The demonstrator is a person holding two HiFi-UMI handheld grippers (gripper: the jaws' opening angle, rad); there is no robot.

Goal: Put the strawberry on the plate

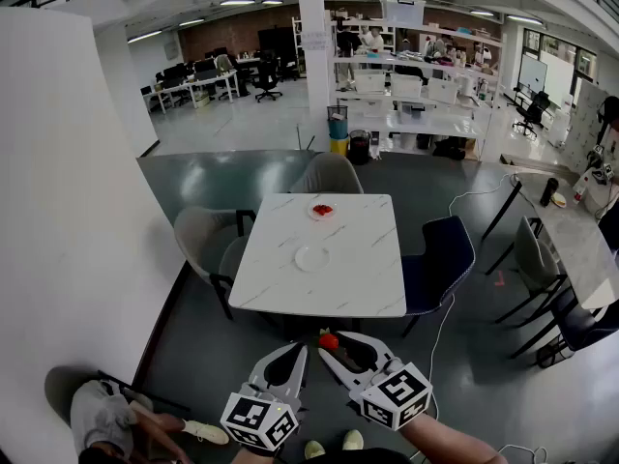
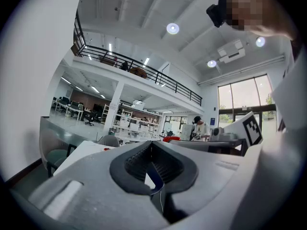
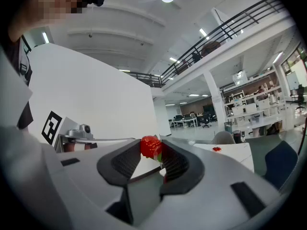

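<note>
The right tongs (image 1: 330, 348) are grasping a small red strawberry (image 1: 329, 340) at their very tips. In the right gripper view the two dark ribbed pads are pressing on the strawberry (image 3: 150, 147) from either side, with its green cap pointing down between them. The right tongs (image 3: 154, 146) are pointing level.

The left tongs (image 1: 301, 352) are hovering just beside the right ones, and they are clenched. In the left gripper view the tips of the left tongs (image 2: 152, 144) are meeting with nothing caught between them.

The strawberry is hanging in the air over the dark grey-green floor (image 1: 222, 356), just short of the near edge of the square white marble-topped bench (image 1: 358, 278). A white round plate (image 1: 311, 257) is lying near the middle of the bench, well apart from the strawberry. Farther back on the bench, a second small white dish (image 1: 321, 210) is carrying something red, which is too small to make out.

Two grey upholstered chairs (image 1: 198, 235) are standing at the left and far sides of the bench, and a dark blue chair (image 1: 440, 254) is standing at its right side. A person in light clothing (image 1: 102, 416) is crouching on the floor at the lower left of the head view.
</note>
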